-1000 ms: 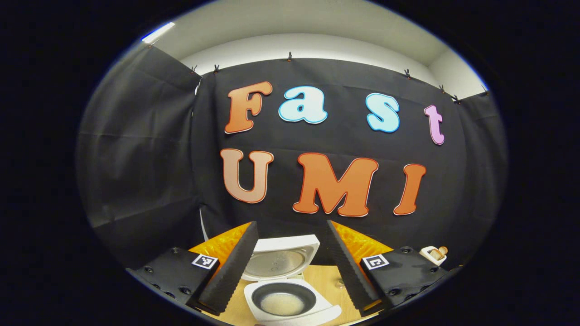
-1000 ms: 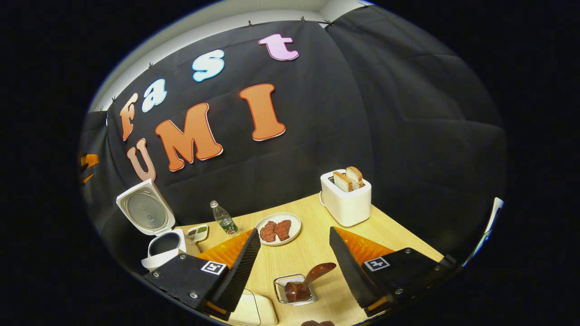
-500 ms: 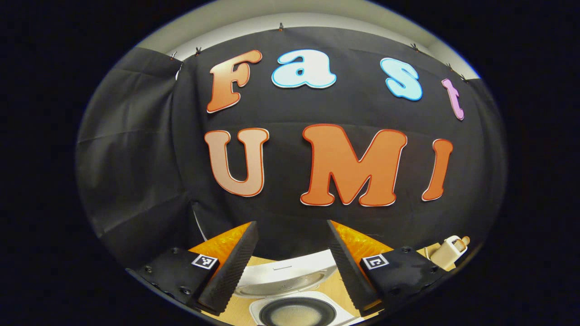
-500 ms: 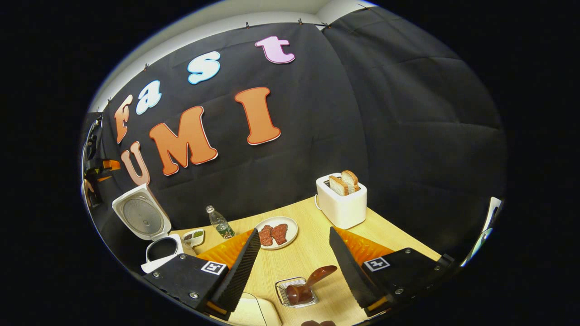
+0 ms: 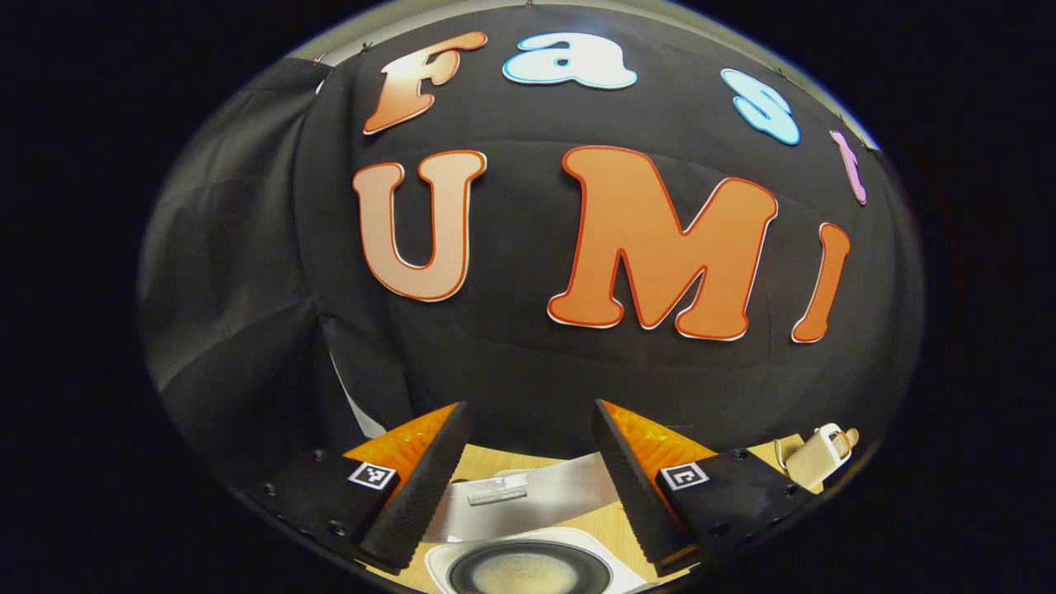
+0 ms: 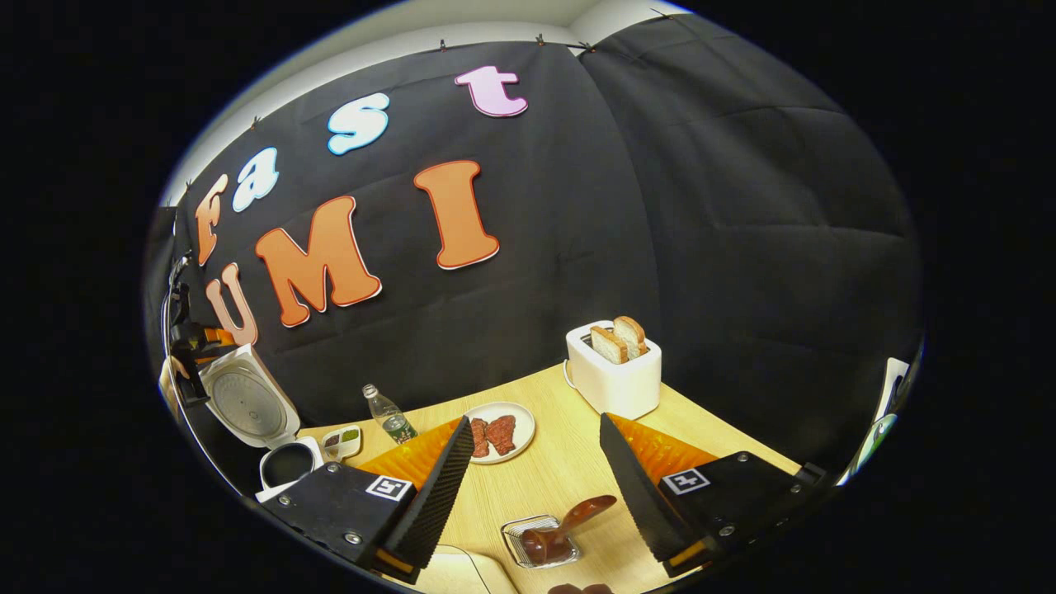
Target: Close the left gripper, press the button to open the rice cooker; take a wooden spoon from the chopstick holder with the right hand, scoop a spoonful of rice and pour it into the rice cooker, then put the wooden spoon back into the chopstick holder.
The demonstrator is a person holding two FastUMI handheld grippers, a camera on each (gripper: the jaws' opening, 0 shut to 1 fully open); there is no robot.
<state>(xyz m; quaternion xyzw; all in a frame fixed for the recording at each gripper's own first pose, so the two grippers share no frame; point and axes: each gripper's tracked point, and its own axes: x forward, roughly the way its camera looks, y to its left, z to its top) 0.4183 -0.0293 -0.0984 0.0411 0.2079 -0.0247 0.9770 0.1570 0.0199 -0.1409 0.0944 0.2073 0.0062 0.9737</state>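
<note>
Rice cooker open, wooden spoon back in its holder, both grippers spread wide and empty.

Left to right: the left gripper (image 5: 532, 458) has drawn closer above the rice cooker (image 5: 528, 569), whose raised lid (image 6: 245, 404) now sits lower between its fingers. The right gripper (image 6: 535, 474) has barely shifted; the wooden spoon (image 6: 569, 520) leans in the chopstick holder (image 6: 536, 540) between its fingers, the toaster (image 6: 615, 371) beyond.

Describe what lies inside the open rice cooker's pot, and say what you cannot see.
The rice cooker stands open; its dark inner pot holds a pale, whitish layer across the bottom. The pot's near part is cut off at the picture's edge.
</note>
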